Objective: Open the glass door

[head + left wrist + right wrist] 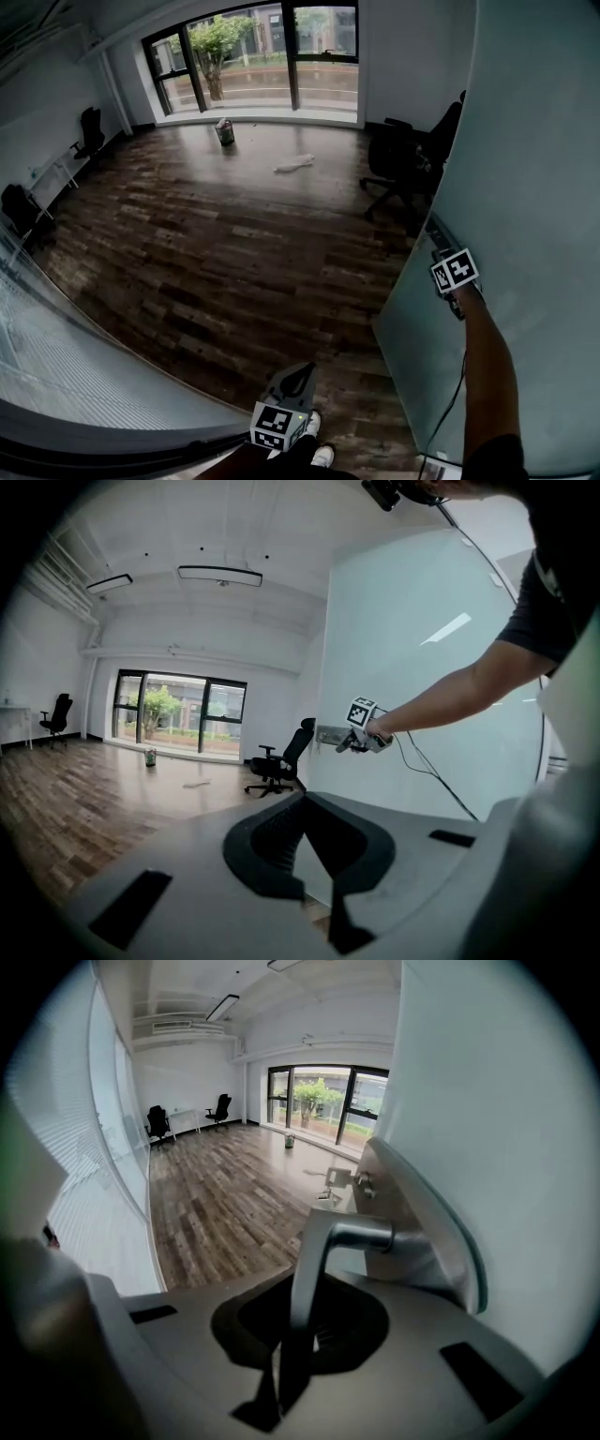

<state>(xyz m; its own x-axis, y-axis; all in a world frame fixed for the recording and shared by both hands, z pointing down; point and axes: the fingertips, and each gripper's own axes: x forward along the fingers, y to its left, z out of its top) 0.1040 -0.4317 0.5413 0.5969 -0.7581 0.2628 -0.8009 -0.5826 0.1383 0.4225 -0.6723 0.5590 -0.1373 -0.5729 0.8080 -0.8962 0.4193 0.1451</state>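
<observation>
Your right gripper (305, 1309) has its fingers clamped on the lever handle (349, 1234) of the glass door (492, 1101); your left gripper (302, 806) hangs low, fingers together, empty.

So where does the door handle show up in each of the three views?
Head view: door handle right of centre, on the glass door's edge.
Left gripper view: handle just right of centre, at the right gripper.
Right gripper view: handle at centre, clamped in that gripper's jaws.
Shared landmark: the big window at the room's far end.
</observation>
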